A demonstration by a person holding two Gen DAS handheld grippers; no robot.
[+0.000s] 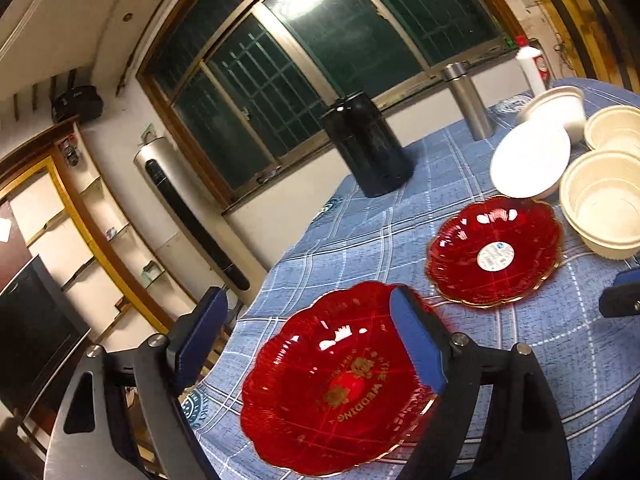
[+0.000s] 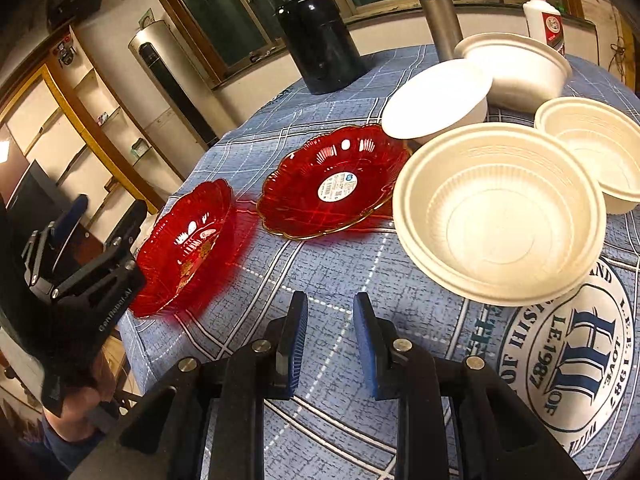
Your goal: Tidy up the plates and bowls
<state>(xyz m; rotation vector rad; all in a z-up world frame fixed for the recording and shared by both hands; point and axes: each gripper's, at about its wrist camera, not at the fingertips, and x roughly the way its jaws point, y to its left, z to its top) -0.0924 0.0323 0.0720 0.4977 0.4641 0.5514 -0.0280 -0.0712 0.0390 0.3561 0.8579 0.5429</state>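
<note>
two plates [image 2: 332, 184] side by side on the tablecloth [image 2: 328, 272], bowls [image 2: 500, 212] to their right

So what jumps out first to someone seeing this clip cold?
Two glossy red plates on the blue checked tablecloth: the plate with gold lettering at the table's edge by the open left tongs, the plate with a round sticker further in. Beside them, pale disposable bowls cluster, with a black jug behind.

In the left wrist view, the right blue-padded finger [image 1: 416, 340] of the left tongs [image 1: 308, 344] covers part of the near scalloped red glass plate [image 1: 320, 380]. The cream ribbed plastic bowl [image 1: 600, 204] runs off the right edge. In the right wrist view, the label print on the far scalloped red glass plate [image 2: 332, 180] is too small to read.
</note>
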